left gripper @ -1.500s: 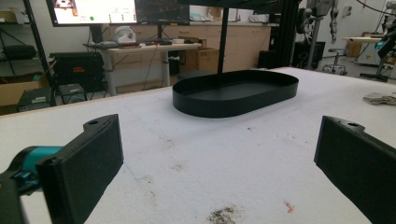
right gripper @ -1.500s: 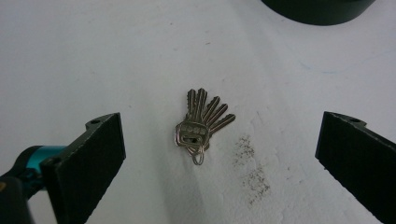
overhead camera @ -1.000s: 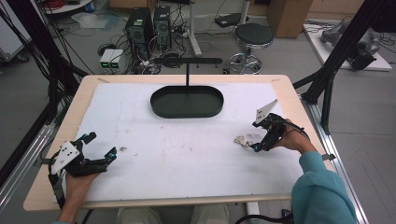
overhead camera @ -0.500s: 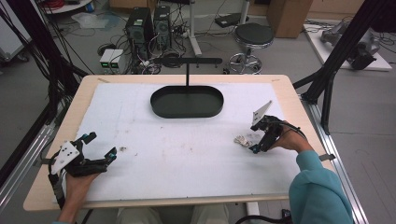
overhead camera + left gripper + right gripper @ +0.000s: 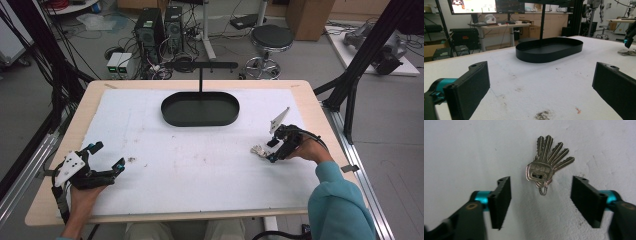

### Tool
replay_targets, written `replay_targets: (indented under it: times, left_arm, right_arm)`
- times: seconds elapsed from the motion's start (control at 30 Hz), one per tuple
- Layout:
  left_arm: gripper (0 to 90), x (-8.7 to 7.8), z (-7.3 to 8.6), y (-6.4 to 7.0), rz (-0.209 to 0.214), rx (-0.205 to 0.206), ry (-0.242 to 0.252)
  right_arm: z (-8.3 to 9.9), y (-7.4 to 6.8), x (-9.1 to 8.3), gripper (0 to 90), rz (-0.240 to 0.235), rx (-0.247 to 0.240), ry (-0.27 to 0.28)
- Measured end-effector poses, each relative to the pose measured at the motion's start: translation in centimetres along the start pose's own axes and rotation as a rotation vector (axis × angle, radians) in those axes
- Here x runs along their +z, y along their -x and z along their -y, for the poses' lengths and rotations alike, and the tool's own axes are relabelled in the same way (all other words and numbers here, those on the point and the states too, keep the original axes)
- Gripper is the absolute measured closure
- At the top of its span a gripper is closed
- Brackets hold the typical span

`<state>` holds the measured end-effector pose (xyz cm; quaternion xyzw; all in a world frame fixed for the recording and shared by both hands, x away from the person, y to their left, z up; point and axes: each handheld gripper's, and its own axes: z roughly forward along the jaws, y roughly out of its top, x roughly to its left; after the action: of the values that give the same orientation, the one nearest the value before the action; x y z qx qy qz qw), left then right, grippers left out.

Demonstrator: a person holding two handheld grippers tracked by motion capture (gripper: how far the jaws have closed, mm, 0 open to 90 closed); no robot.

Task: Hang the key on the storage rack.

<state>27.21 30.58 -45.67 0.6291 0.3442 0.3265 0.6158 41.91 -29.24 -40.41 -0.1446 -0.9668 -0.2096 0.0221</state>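
The right gripper [image 5: 541,197] hangs with jaws spread wide; a bunch of keys [image 5: 547,165] fans toward one o'clock on the white mat [image 5: 461,150].

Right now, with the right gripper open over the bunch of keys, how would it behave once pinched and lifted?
The bunch of keys looks like stiff metal, probably heavy for its size. Joined by a loose ring, the fanned blades would likely swing and dangle. Lying flat on the white mat, it may slide before the right gripper grips.

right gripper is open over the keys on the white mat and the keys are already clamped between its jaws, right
Not quite. The right gripper is open over the keys on the white mat, but they are not clamped: the right gripper view shows them lying flat with a clear gap to each jaw.
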Motion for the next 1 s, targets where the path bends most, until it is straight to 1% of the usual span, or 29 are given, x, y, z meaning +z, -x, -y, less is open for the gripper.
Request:
replay_targets:
  times: [0.1,0.2,0.33,0.37,0.4,0.47,0.6,0.67,0.73,0.8,0.83,0.9,0.93,0.97,1.0]
  left_arm:
    - [1.7,0.00,0.00,0.01,0.000,0.000,0.000]
    - [1.7,0.00,0.00,0.02,0.000,0.001,0.000]
    - [1.7,0.00,0.00,0.01,0.000,0.000,0.001]
    - [1.7,0.00,0.00,0.01,0.000,0.000,0.000]
    - [1.7,0.00,0.00,0.01,0.000,0.000,0.000]
    - [1.7,0.00,0.00,0.01,0.000,0.000,0.000]
    - [1.7,0.00,0.00,0.01,0.001,0.000,0.001]
    - [1.7,0.00,0.00,0.00,0.001,0.001,0.000]
    - [1.7,0.00,0.00,-0.01,0.002,0.001,0.001]
    - [1.7,0.00,0.00,0.01,0.001,0.000,0.000]
    - [1.7,-0.01,0.00,0.01,0.002,0.002,0.000]
    - [1.7,-0.01,0.00,0.01,0.002,0.002,0.000]
    - [1.7,-0.01,0.00,0.00,0.002,0.002,0.000]
    - [1.7,-0.01,0.00,0.01,0.002,0.002,0.000]
    - [1.7,-0.01,0.00,0.01,0.002,0.001,0.000]
  right_arm:
    - [-0.01,0.06,0.05,42.6,-0.004,-0.008,-0.009]
    - [0.01,0.12,0.05,49.5,-0.006,0.000,-0.020]
    - [-0.02,0.17,0.04,55.0,-0.012,0.002,-0.027]
    - [-0.03,0.20,0.12,56.4,-0.014,-0.005,-0.026]
    - [-0.07,0.13,0.12,58.1,-0.015,0.001,-0.030]
    - [-0.11,0.18,0.17,61.9,-0.006,-0.012,-0.041]
    - [-0.17,0.08,0.13,68.5,-0.010,-0.013,-0.048]
    - [-0.24,0.06,0.10,71.7,-0.010,-0.025,-0.048]
    - [-0.29,0.05,0.09,73.9,-0.013,-0.031,-0.045]
    - [-0.30,-0.01,0.11,75.1,-0.016,-0.027,-0.050]
    - [-0.31,-0.01,0.12,76.4,-0.020,-0.034,-0.053]
    - [-0.30,0.00,0.08,77.3,-0.016,-0.035,-0.052]
    - [-0.30,0.00,0.08,77.3,-0.016,-0.035,-0.052]
    - [-0.29,-0.07,0.02,78.0,-0.019,-0.025,-0.057]
    - [-0.28,-0.04,0.04,79.0,-0.015,-0.034,-0.053]
